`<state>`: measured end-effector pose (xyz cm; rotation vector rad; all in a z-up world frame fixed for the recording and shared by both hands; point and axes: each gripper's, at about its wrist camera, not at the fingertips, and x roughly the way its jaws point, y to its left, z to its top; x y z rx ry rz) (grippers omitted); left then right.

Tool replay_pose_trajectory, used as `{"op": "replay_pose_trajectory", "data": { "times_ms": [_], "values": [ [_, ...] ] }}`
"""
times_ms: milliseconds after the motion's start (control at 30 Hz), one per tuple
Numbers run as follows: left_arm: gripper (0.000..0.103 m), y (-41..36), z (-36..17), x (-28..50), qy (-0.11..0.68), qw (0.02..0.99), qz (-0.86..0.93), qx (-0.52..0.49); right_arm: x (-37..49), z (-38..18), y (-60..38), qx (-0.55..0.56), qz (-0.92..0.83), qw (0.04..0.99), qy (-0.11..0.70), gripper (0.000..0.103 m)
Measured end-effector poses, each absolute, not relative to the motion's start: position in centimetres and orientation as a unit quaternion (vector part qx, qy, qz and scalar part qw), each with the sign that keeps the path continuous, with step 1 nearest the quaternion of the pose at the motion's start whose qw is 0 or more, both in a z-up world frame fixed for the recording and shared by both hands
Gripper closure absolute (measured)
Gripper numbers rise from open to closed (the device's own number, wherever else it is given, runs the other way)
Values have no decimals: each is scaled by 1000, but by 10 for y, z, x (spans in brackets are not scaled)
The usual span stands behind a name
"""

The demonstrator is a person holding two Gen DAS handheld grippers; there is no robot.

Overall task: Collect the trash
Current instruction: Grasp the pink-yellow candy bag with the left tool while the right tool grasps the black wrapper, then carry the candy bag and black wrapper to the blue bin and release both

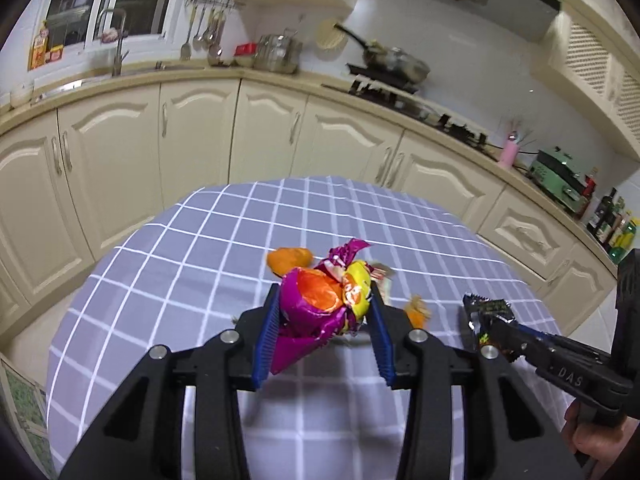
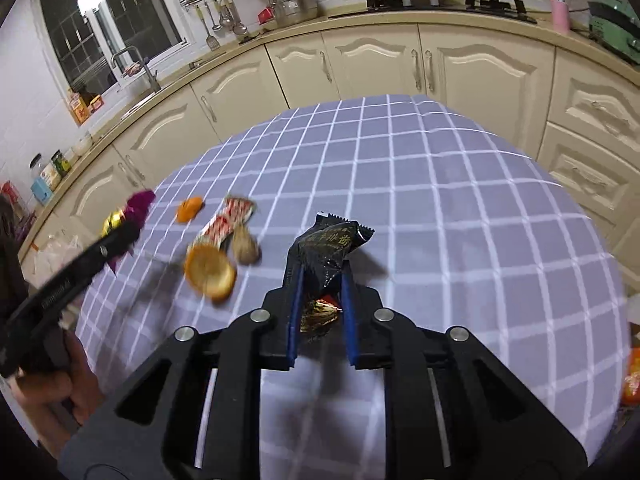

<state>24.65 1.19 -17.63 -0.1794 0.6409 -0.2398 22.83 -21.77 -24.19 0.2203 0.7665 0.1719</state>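
My left gripper (image 1: 325, 300) is shut on a crumpled purple, orange and yellow snack wrapper (image 1: 320, 304), held above the checked table (image 1: 180, 264). My right gripper (image 2: 320, 276) is shut on a black snack wrapper (image 2: 326, 252) and holds it over the table (image 2: 460, 220). The black wrapper also shows in the left wrist view (image 1: 486, 316), and the purple wrapper in the right wrist view (image 2: 132, 210). On the table lie an orange peel (image 2: 210, 270), a smaller orange peel (image 2: 189, 209), a red-and-white wrapper (image 2: 228, 220) and a brown nutshell (image 2: 245, 248).
Cream kitchen cabinets (image 1: 192, 136) and a worktop with a stove (image 1: 384, 88) curve behind the table. A white plastic bag (image 2: 52, 256) lies at the table's left side. An orange packet (image 2: 632, 380) shows at the right edge.
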Motion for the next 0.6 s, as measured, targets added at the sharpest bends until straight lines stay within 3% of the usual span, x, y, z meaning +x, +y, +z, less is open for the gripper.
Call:
{"op": "replay_pose_trajectory", "data": {
  "times_ms": [600],
  "values": [
    [63, -106, -114, 135, 250, 939, -228, -66, 90, -164, -310, 146, 69, 953, 256, 86]
  ]
}}
